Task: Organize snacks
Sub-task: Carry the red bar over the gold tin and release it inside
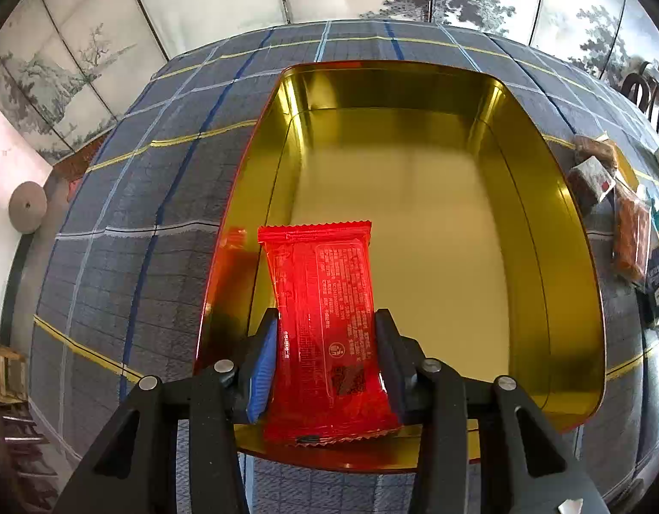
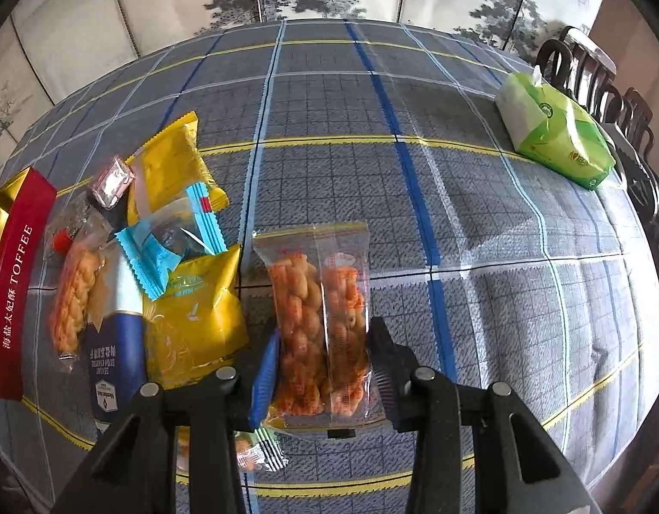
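An open gold tin (image 1: 547,214) with a red outside stands on the plaid tablecloth in the left wrist view. My left gripper (image 1: 327,317) is shut on a red snack packet (image 1: 325,282), which hangs inside the tin's near left corner, its top end pointing away from me. In the right wrist view my right gripper (image 2: 325,330) is shut on a clear packet of orange twisted snacks (image 2: 316,282). That packet's far end rests on or just above the cloth; I cannot tell which.
Left of the right gripper lies a pile of snacks: yellow packets (image 2: 196,312), a light blue wrapper (image 2: 158,257), a dark blue pack (image 2: 111,364). The tin's red side (image 2: 16,282) borders it. A green tissue pack (image 2: 556,137) and chairs (image 2: 607,98) are at the far right.
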A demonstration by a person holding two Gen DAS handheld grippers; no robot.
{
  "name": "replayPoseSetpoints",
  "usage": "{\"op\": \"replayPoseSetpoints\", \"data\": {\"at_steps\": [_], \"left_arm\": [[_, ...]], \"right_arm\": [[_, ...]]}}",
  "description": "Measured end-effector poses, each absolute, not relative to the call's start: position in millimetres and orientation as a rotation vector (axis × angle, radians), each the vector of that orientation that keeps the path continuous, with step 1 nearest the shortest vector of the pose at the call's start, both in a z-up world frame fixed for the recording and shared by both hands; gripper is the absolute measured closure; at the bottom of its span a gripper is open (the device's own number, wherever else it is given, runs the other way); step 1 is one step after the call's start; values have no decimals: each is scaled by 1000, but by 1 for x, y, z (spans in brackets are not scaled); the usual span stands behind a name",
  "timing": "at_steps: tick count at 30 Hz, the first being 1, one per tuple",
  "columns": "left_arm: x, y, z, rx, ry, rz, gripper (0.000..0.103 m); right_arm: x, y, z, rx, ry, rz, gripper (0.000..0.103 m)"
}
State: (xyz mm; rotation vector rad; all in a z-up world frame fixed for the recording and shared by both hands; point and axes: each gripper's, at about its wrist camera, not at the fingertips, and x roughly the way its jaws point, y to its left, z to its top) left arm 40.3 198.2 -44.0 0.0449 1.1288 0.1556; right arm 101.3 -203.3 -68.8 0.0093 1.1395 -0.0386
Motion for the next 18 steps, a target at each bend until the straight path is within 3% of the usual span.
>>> {"op": "replayPoseSetpoints", "data": {"at_steps": [9, 18], "left_arm": [[36, 198, -42, 60, 1119, 152, 57], [26, 196, -19, 27, 1039, 131, 41]], "right_arm": [[97, -203, -67, 46, 1122, -70, 63], [85, -205, -35, 78, 1011, -134, 63]]}}
